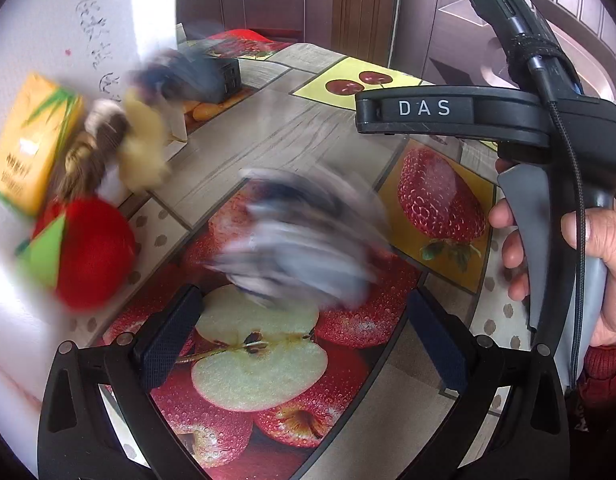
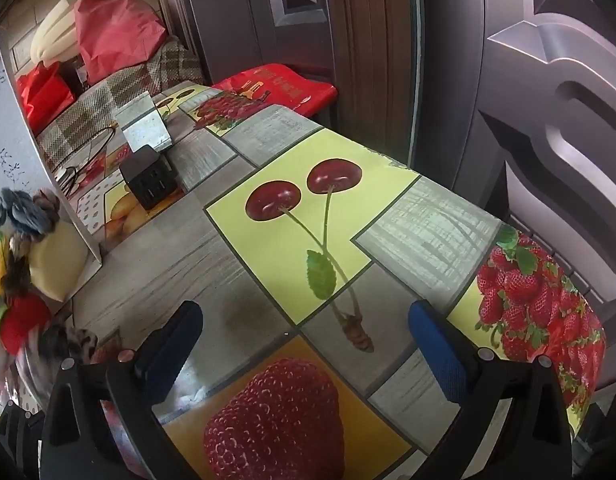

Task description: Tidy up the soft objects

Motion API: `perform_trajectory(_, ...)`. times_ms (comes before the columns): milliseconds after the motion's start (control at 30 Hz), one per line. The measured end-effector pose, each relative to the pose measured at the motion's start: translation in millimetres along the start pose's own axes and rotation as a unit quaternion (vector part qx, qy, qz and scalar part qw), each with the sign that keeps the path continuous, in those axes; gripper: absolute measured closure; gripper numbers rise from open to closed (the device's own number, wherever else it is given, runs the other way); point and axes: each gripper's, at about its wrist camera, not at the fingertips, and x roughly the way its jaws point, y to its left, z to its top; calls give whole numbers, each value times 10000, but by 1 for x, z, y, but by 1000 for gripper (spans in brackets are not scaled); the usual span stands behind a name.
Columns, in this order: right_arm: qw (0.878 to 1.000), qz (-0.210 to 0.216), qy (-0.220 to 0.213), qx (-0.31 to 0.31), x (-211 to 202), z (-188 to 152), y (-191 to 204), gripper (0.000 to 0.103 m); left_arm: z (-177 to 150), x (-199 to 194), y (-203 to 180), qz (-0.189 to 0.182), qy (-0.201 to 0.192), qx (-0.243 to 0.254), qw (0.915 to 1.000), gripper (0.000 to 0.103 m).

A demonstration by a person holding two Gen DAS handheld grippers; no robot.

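In the left wrist view my left gripper [image 1: 304, 332] is open and empty above the fruit-print tablecloth [image 1: 268, 360]. Just beyond its fingertips a grey-blue and white soft thing [image 1: 304, 236] shows as a motion blur, free of the jaws. At the left by the wall lie a red plush strawberry [image 1: 92, 252], a pale yellow plush [image 1: 144, 148], a brown braided toy [image 1: 96, 144] and a blue-grey soft toy [image 1: 188, 72]. The right gripper's body [image 1: 507, 116] is held at the right. In the right wrist view my right gripper [image 2: 304, 340] is open and empty over the cloth [image 2: 308, 248].
An orange tissue pack [image 1: 32, 140] leans at the wall. A black box [image 2: 150, 182] and a metal box [image 2: 146, 128] stand at the back. Red bags [image 2: 112, 24] lie on a bench behind. The table edge [image 2: 587, 340] drops off at the right.
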Motion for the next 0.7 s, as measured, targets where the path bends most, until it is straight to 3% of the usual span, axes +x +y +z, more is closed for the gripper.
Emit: perform_trajectory(700,10000,21,2,-4,3,-1,-2,0,1,-1,1,-1,-3,0,10000,1)
